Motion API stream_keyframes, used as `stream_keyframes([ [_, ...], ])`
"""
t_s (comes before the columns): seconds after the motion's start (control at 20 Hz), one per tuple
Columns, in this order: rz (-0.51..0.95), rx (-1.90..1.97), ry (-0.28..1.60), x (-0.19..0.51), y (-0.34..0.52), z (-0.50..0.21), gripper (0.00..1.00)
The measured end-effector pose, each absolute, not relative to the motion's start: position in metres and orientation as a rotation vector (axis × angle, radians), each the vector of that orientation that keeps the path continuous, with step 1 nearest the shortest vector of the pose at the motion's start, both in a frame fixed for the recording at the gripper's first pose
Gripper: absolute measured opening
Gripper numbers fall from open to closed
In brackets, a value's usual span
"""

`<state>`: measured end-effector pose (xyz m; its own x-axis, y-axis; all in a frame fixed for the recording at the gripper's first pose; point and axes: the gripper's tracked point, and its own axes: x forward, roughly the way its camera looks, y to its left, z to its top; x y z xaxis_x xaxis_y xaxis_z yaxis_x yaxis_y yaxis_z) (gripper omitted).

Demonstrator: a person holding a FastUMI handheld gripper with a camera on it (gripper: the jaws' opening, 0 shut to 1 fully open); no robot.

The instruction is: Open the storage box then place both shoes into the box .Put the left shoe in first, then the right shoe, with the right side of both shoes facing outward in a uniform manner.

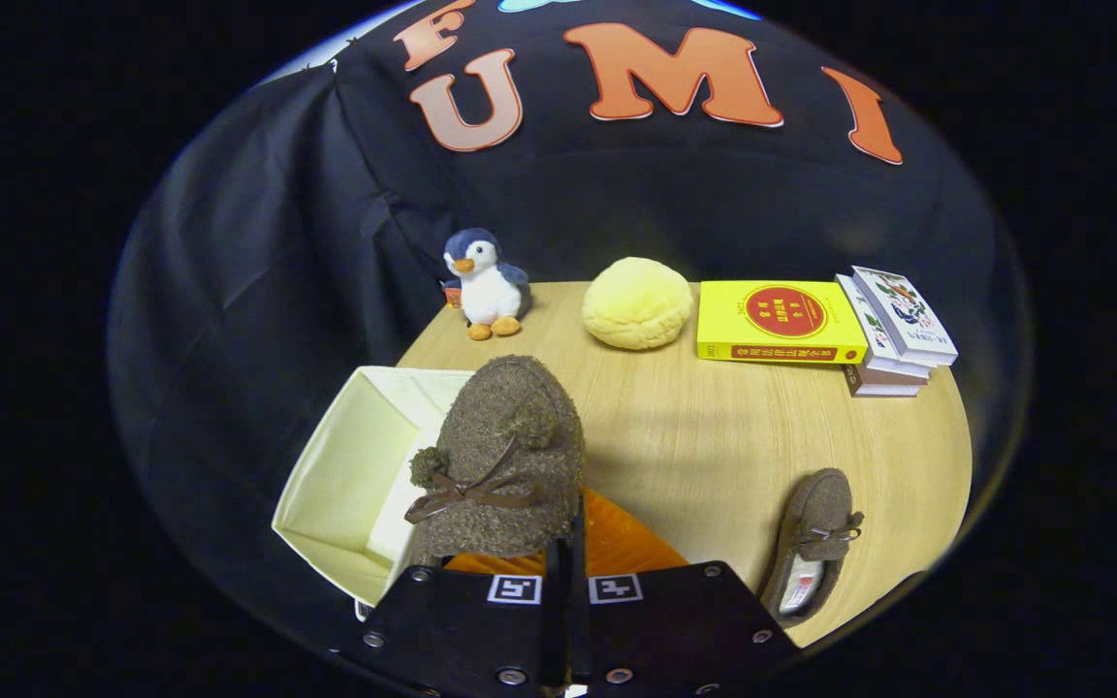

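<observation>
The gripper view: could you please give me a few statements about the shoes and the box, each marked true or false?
1. The tongs hold a brown shoe. True: they look shut on its rear edge.
2. The held shoe sits fully inside the box. False: it hangs by the box's right edge, partly over the opening.
3. A second shoe lies on the table. True: it is right of the tongs.
4. The box is closed. False: it is open and its pale inside shows.
5. The penguin stands on the books. False: it stands on the table's far left, apart from them.
</observation>
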<state>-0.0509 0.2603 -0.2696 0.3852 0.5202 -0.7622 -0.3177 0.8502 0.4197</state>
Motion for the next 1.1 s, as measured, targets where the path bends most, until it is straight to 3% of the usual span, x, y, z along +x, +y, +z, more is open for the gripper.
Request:
stream_keyframes([
  [0.65, 0.597, 0.248, 1.075, -0.053, 0.336, -0.22, 0.04],
  [1.1, 0.608, 0.232, 1.169, -0.074, 0.404, -0.235, 0.04],
])
